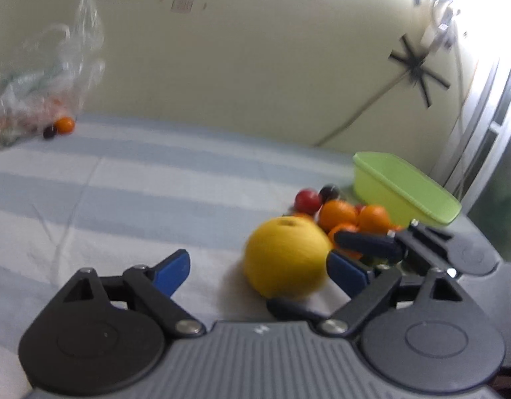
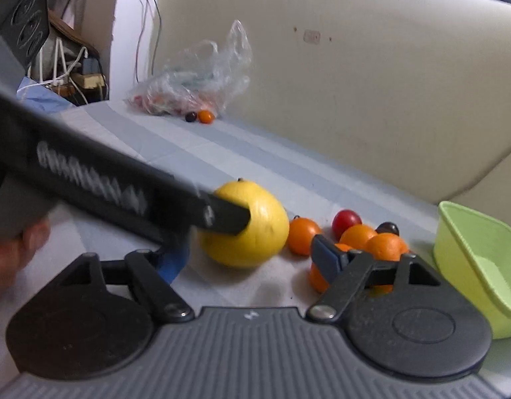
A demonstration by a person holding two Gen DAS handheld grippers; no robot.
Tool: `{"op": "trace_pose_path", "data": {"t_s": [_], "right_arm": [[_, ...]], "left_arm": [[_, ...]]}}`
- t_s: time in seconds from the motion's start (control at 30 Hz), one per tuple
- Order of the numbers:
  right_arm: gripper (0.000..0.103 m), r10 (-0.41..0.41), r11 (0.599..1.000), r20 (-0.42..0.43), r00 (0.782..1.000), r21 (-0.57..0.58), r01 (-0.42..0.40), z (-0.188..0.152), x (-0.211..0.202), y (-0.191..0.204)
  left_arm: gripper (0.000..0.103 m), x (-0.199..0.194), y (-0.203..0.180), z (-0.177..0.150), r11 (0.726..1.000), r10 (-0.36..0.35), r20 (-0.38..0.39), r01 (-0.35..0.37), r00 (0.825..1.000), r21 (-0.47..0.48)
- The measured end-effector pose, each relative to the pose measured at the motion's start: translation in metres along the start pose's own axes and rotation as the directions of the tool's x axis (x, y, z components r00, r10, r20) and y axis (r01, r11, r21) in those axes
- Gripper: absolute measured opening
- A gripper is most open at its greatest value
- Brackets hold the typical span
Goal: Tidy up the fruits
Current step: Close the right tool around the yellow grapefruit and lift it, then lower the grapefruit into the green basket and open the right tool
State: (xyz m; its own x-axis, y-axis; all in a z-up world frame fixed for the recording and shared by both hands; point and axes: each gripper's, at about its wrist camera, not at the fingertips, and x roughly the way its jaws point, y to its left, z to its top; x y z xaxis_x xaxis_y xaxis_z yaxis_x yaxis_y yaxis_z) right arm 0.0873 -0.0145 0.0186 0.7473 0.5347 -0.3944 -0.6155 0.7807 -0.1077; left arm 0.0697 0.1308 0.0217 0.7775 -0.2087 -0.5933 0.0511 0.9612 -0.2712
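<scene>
Large fruit (image 2: 252, 229) left of small fruits (image 2: 365, 236), tub (image 2: 471, 252) right, bag (image 2: 195, 83) far behind.

green tub (image 2: 481, 266) cut off at right; bagged fruit (image 2: 175, 99) indistinct.

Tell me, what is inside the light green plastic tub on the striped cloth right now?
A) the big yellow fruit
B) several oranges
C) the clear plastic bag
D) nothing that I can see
D: the light green plastic tub shows only bare inner walls, while the big yellow fruit and oranges lie on the cloth beside it.
</scene>
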Motion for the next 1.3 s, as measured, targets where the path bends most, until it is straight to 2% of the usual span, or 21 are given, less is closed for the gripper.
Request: {"op": "trace_pose_path", "data": {"t_s": [0.03, 0.13, 0.17, 0.2, 0.23, 0.3, 0.4, 0.57, 0.67, 0.8, 0.93, 1.03, 1.17, 1.2, 1.23, 1.3], "right_arm": [[0.081, 0.002, 1.0, 0.0, 1.0, 0.011, -0.002, 0.001, 0.004, -0.003], [0.08, 0.028, 0.998, 0.005, 1.0, 0.049, -0.028, 0.008, 0.007, -0.007], [0.077, 0.042, 0.997, 0.004, 0.999, 0.059, -0.042, 0.009, 0.009, -0.009], [0.069, 0.065, 0.996, -0.001, 0.998, 0.067, -0.065, 0.011, 0.011, -0.012], [0.068, 0.077, 0.994, -0.003, 0.997, 0.076, -0.077, 0.009, 0.009, -0.01], [0.067, 0.069, 0.994, 0.003, 0.998, 0.088, -0.069, 0.003, 0.002, -0.006], [0.067, 0.054, 0.987, 0.011, 0.998, 0.15, -0.055, -0.001, -0.01, -0.012], [0.067, -0.056, 0.983, 0.143, 0.988, 0.183, 0.029, -0.008, -0.056, -0.041], [0.067, -0.167, 0.976, 0.189, 0.968, 0.17, 0.136, -0.012, -0.075, -0.064], [0.067, -0.262, 0.949, 0.169, 0.95, 0.226, 0.222, -0.025, -0.085, -0.108], [0.067, -0.285, 0.925, 0.102, 0.953, 0.289, 0.246, -0.041, -0.076, -0.15], [0.067, -0.289, 0.918, 0.083, 0.954, 0.308, 0.251, -0.047, -0.066, -0.163], [0.069, -0.254, 0.911, 0.047, 0.966, 0.348, 0.222, -0.055, -0.06, -0.168], [0.073, -0.256, 0.917, 0.063, 0.965, 0.333, 0.221, -0.056, -0.062, -0.164], [0.083, -0.263, 0.919, 0.091, 0.96, 0.328, 0.221, -0.056, -0.066, -0.161], [0.084, -0.274, 0.915, 0.141, 0.951, 0.343, 0.213, -0.059, -0.073, -0.165]], "left_arm": [[0.093, 0.002, 0.001, 0.0, 1.0, -0.023, -0.013, 0.023, 1.0, -0.016], [0.092, -0.002, -0.001, 0.001, 1.0, 0.002, 0.005, -0.002, 1.0, -0.001], [0.088, -0.003, -0.002, 0.001, 1.0, 0.003, 0.006, -0.003, 1.0, 0.003], [0.081, -0.003, -0.003, 0.002, 1.0, -0.008, 0.001, 0.008, 1.0, 0.005], [0.076, -0.002, -0.005, 0.002, 1.0, -0.026, -0.005, 0.026, 1.0, 0.002], [0.057, -0.002, -0.01, 0.004, 0.997, -0.083, -0.03, 0.083, 0.996, -0.003], [0.057, -0.005, -0.033, 0.007, 0.996, -0.092, -0.017, 0.092, 0.996, 0.022], [0.057, -0.006, -0.094, 0.027, 0.982, -0.136, 0.056, 0.127, 0.989, 0.136], [0.057, 0.012, -0.135, 0.044, 0.971, -0.173, 0.046, 0.162, 0.984, 0.173], [0.058, 0.059, -0.181, 0.057, 0.953, -0.218, 0.013, 0.21, 0.976, 0.218], [0.057, 0.1, -0.203, 0.059, 0.96, -0.22, -0.039, 0.224, 0.975, 0.167], [0.061, 0.116, -0.211, 0.06, 0.967, -0.202, -0.058, 0.209, 0.978, 0.146], [0.066, 0.123, -0.218, 0.054, 0.976, -0.161, -0.065, 0.168, 0.985, 0.135], [0.068, 0.121, -0.217, 0.053, 0.98, -0.15, -0.056, 0.156, 0.987, 0.128], [0.068, 0.117, -0.216, 0.054, 0.983, -0.144, -0.043, 0.148, 0.989, 0.113], [0.068, 0.1, -0.21, 0.056, 0.987, -0.143, 0.0, 0.142, 0.99, 0.07]]}}
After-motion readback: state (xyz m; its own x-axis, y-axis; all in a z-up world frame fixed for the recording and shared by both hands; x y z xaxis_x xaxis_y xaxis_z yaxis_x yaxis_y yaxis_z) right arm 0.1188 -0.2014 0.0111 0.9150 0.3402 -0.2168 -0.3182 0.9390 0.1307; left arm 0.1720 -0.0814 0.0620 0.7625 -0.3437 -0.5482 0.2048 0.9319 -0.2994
